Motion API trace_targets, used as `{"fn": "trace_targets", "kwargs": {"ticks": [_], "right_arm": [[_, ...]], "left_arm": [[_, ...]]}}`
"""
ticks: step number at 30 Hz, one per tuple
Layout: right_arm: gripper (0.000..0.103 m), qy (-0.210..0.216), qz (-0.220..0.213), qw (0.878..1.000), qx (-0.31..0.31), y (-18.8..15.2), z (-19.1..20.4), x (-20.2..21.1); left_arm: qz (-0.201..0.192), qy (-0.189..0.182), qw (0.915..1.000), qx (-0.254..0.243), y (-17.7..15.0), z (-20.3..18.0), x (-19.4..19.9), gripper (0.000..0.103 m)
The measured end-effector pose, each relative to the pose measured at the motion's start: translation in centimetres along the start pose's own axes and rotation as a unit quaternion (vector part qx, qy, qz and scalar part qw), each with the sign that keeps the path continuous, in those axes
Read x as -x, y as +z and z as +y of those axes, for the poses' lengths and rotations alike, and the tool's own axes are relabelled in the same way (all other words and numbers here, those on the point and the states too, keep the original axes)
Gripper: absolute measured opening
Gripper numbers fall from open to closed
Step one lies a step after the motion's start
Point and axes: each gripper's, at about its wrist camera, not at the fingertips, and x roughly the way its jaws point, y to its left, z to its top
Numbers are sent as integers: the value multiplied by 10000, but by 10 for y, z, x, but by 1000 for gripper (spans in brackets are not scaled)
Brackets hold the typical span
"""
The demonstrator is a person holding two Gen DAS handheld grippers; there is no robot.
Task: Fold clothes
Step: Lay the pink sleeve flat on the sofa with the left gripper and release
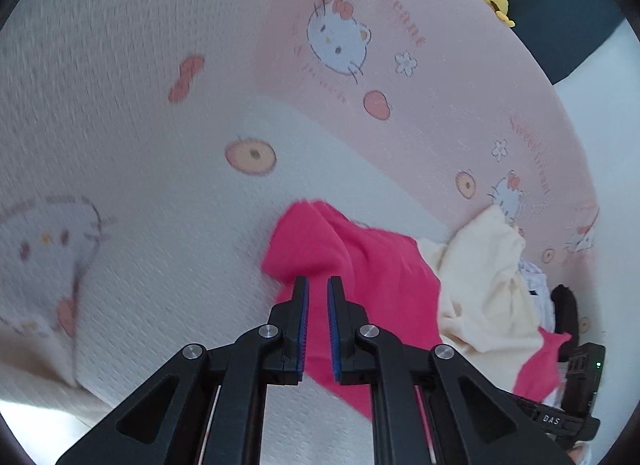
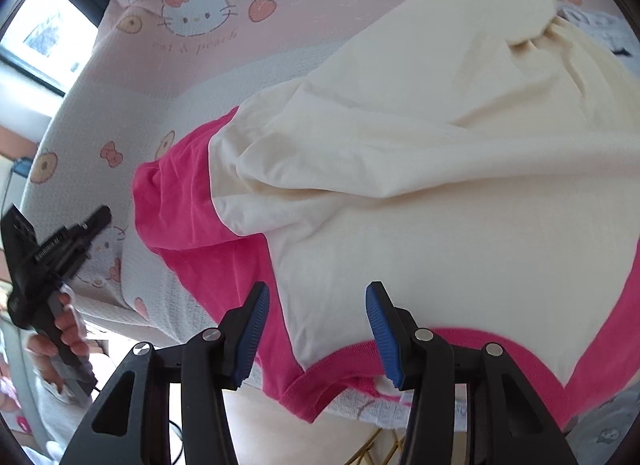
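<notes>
Left claw (image 1: 318,285) near-closed, empty, over pink garment (image 1: 360,265); right claw (image 2: 318,297) half-open, empty. Risk: pinching cream garment (image 2: 400,185) too.

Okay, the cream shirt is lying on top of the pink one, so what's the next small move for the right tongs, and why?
Probably close the right tongs on the near hem of the cream shirt and lift it off. They stand open just above that hem, gripping nothing, and the cream shirt still covers most of the pink shirt, so neither can be folded flat yet.
</notes>
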Motion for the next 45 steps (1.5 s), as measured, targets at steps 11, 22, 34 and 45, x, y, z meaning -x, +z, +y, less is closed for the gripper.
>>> {"fn": "trace_targets", "kwargs": {"ticks": [11,22,34,45], "right_arm": [[49,1260,103,9757,-1790,-50,-70,86],[49,807,1030,9716,-1974,-51,-51,28],[49,371,1322,9787,-1529,-35,-28,-6],[49,-428,1559,9858,-452,-28,5,-24]], "left_arm": [[484,-208,9978,412,-35,-6,-19,54],[790,-90,9950,612,-43,6,-33,54],[737,226,9962,397,-37,5,-45,54],[415,235,9962,733,-26,8,-50,53]]}}
